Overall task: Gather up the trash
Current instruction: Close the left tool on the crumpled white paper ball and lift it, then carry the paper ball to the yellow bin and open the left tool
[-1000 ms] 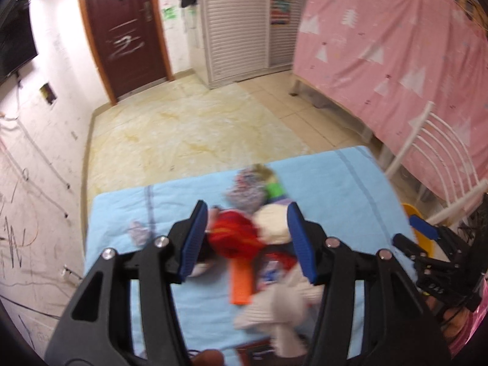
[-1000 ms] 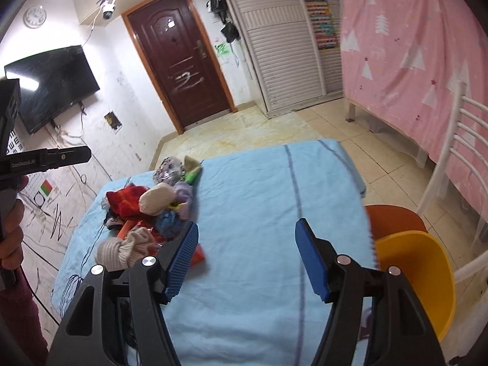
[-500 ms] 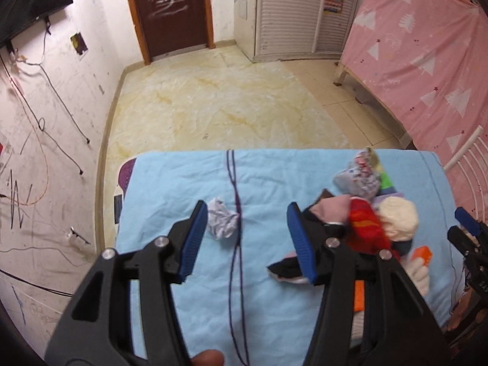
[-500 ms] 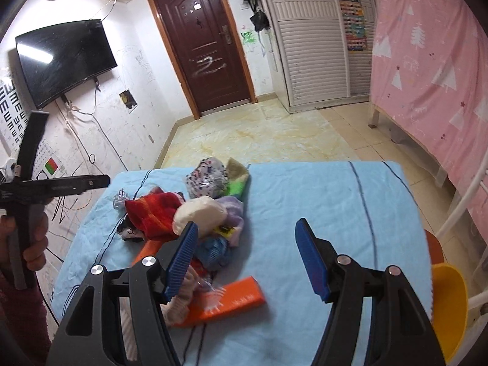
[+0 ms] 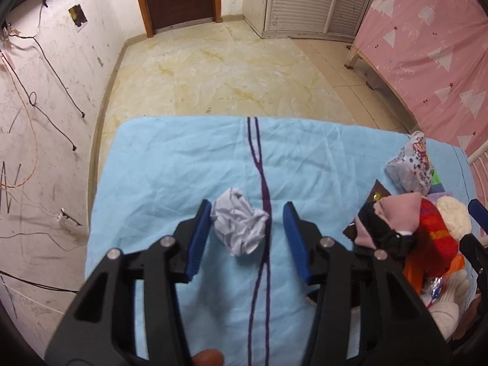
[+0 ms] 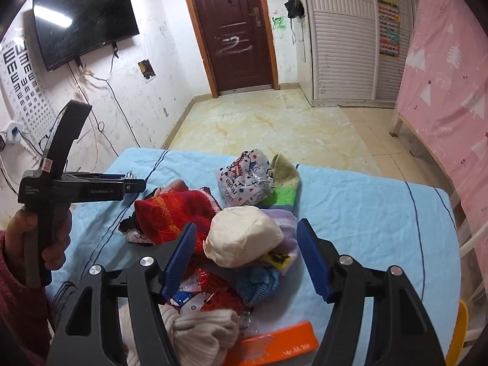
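Observation:
A crumpled white paper ball lies on the light blue cloth. My left gripper is open, its blue pads on either side of the ball, the left pad close against it. My right gripper is open over a heap of socks and wrappers, its pads on either side of a cream sock ball. The heap holds a red sock, a printed plastic wrapper, a red foil wrapper and an orange box. The left gripper also shows in the right wrist view.
The heap also shows at the right of the left wrist view. The cloth's far edge drops to a tiled floor. A pink curtain hangs at the right. A yellow chair stands by the near right corner.
My left gripper has swung left off the heap and come down around the paper ball. My right gripper has moved left over the heap, to the cream sock ball.

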`<state>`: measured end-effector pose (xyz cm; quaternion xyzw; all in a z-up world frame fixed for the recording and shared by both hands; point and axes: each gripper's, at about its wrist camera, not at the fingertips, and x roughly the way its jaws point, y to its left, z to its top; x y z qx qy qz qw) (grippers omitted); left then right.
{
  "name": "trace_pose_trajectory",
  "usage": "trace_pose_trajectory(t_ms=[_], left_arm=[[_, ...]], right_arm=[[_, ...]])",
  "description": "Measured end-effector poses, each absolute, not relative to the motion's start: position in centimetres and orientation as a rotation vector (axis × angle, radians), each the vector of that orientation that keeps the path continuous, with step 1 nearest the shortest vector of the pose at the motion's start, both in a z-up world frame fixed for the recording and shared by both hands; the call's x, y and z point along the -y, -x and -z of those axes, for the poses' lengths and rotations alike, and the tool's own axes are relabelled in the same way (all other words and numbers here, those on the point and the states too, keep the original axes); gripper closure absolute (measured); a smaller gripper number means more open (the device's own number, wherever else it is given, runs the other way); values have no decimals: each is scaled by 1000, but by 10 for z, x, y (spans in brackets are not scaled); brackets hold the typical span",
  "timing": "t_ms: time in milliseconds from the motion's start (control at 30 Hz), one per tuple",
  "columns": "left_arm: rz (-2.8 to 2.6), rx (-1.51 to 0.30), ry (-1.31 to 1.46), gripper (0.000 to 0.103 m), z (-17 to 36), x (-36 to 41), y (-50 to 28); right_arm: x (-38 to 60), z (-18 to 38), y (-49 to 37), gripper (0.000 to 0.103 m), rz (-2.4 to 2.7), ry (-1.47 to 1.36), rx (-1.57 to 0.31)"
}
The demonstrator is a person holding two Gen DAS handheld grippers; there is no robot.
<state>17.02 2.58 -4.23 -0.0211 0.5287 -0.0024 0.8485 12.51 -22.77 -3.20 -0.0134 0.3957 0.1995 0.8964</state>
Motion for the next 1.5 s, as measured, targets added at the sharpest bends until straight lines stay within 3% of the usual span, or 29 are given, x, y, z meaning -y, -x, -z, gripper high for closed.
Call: trace_pose_trajectory(t_ms=[100, 333, 400, 767, 1100, 1500], left_arm=[[-2, -1111, 54, 70, 45, -27, -171], [9, -1102, 67, 71, 47, -33, -171], [17, -1102, 91, 72, 46, -38, -169], [4, -1040, 72, 72, 14, -32, -138], [27, -995, 35, 72, -17, 6, -112], [172, -968, -40, 72, -43, 108, -90]], right_arm=[[220, 37, -131, 41, -425, 45, -837], [219, 46, -139, 41, -422, 26, -848], [221, 46, -140, 53, -433, 12, -850], [238, 19, -110, 53, -456, -28, -760], [284, 0, -75, 53, -405, -83, -703], [377, -9, -28, 53, -288, -177, -640]])
